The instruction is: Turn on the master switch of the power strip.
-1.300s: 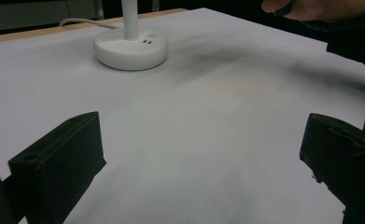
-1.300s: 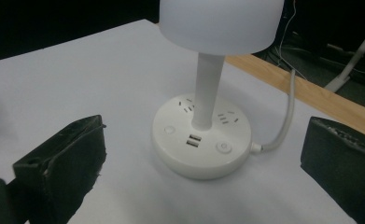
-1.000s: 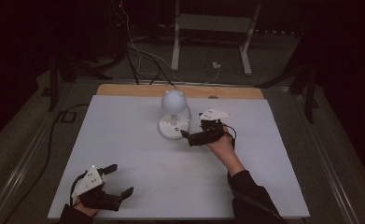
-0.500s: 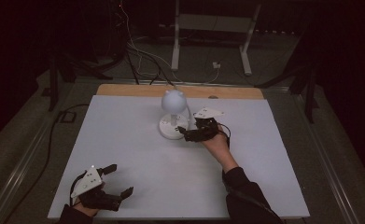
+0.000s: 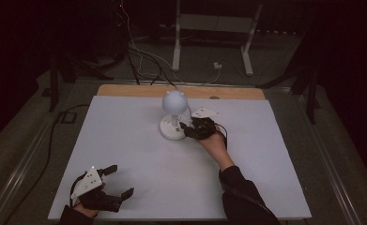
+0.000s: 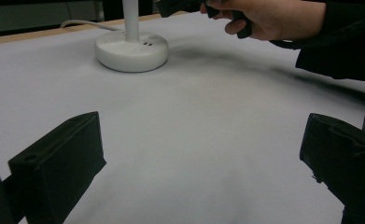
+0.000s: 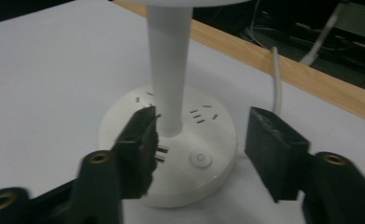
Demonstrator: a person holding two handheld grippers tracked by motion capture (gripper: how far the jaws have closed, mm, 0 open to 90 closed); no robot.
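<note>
Right hand-held gripper nearer lamp base, jaws closing

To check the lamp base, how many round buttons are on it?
1: the round button sits on the lamp base, in front of the stem; others behind may be hidden.

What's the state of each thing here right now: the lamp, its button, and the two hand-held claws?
Lamp: upright on the table, unlit.
Round button: on the lamp's base, untouched.
Right gripper: jaws partly open, just been closing, over the lamp's base; pads press on nothing.
Left gripper: open wide, holding nothing, at the table's near edge.
</note>
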